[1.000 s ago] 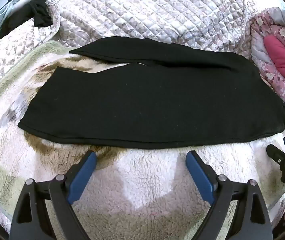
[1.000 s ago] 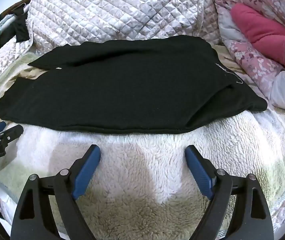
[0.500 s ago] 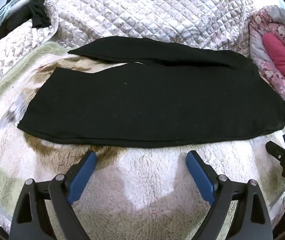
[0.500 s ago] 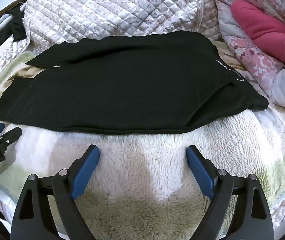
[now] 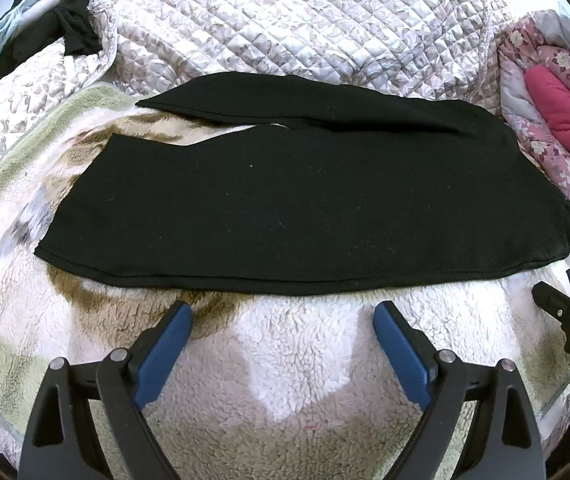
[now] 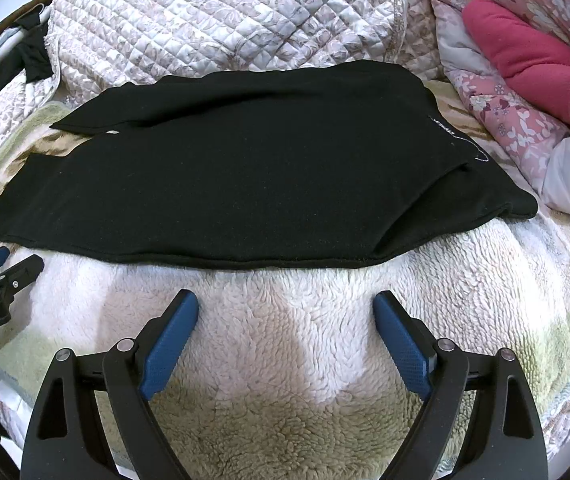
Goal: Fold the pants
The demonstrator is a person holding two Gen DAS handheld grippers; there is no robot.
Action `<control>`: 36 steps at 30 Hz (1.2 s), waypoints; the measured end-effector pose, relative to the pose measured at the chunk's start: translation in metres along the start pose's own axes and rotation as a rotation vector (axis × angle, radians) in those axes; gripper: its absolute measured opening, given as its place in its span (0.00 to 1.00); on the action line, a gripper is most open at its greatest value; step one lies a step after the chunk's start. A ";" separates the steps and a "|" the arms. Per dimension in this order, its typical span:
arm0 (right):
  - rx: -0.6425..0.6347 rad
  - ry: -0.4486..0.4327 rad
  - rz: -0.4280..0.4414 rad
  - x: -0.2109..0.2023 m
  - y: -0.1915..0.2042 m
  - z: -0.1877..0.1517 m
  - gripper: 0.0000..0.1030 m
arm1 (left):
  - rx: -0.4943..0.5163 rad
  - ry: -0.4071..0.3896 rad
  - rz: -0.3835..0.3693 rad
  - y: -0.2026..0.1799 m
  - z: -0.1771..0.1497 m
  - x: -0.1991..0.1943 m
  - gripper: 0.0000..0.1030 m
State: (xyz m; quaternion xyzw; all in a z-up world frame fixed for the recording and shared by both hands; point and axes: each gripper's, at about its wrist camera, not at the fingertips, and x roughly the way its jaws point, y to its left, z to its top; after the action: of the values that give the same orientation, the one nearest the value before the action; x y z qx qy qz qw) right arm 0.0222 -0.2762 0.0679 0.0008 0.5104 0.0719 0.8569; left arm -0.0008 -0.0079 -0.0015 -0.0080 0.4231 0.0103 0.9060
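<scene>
Only the right wrist shows the pants point(image 6: 245, 184) waist lettering (unreadable).

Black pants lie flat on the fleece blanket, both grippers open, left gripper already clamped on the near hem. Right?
Not quite. The left gripper is open over the white fleece blanket, short of the black pants, holding nothing, as the left wrist view shows. The right gripper is open too.

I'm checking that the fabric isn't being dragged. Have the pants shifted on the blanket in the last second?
No. The pants lie where they did against the blanket; the small drift in both views looks like camera motion. Both tongs are open and off the cloth.
</scene>
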 end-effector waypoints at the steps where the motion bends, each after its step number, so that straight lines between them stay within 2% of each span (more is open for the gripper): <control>1: -0.001 0.000 -0.001 -0.001 0.001 0.000 0.86 | 0.000 -0.001 -0.001 0.000 -0.001 0.000 0.91; 36: 0.000 0.004 -0.001 0.001 -0.001 0.001 0.87 | 0.004 0.007 0.001 0.002 0.002 0.002 0.93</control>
State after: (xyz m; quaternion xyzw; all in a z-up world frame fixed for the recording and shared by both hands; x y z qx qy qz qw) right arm 0.0237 -0.2768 0.0674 0.0005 0.5121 0.0714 0.8559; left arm 0.0019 -0.0057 -0.0022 -0.0061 0.4263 0.0099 0.9045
